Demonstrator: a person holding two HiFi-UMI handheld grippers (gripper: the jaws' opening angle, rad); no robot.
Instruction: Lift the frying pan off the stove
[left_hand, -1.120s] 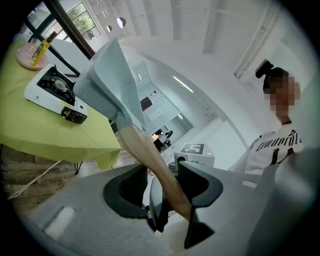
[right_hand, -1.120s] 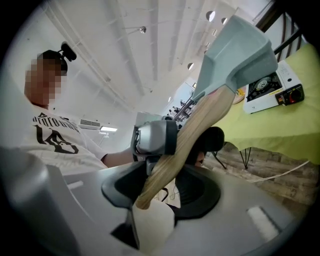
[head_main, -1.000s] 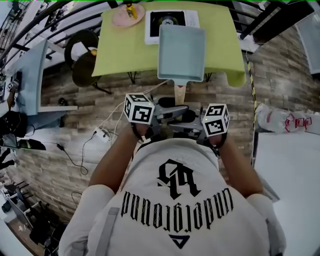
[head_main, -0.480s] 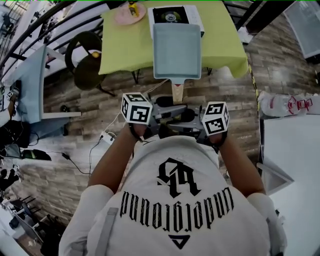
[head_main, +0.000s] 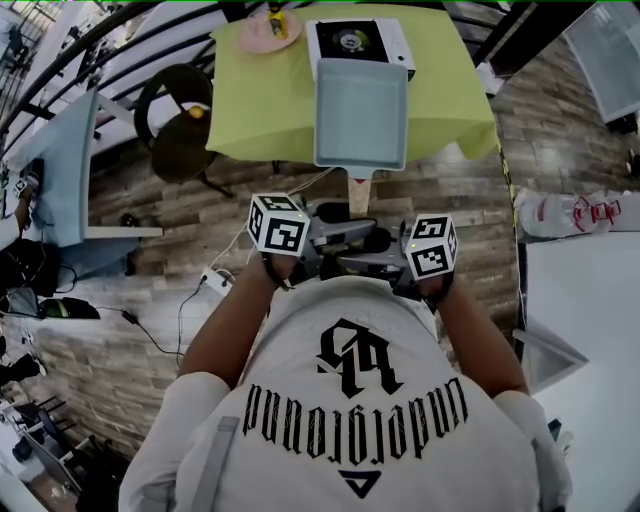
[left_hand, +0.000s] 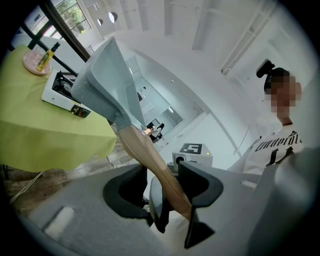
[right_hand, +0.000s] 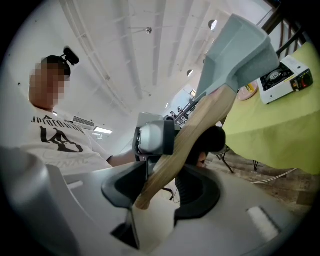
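The square frying pan (head_main: 361, 112) hangs in the air at your 12 o'clock, over the near half of the table and, judging by the left gripper view, clear of the stove (head_main: 360, 42) beyond it, so the lift looks essentially done. Its wooden handle (head_main: 358, 190) runs back toward you, and the left gripper (left_hand: 172, 200) and the right gripper (right_hand: 160, 192) are both clamped on it from opposite sides, jaws pressing the wood. With all that weight out in front, hold the pan level and move both hands as one, or the handle may twist in the pads. The plank floor (head_main: 180, 260) spreads below you. The green-covered table (head_main: 260, 110) sits at 12 o'clock, a dark chair (head_main: 175, 125) at 10, and a pink plate (head_main: 262, 35) at 11.
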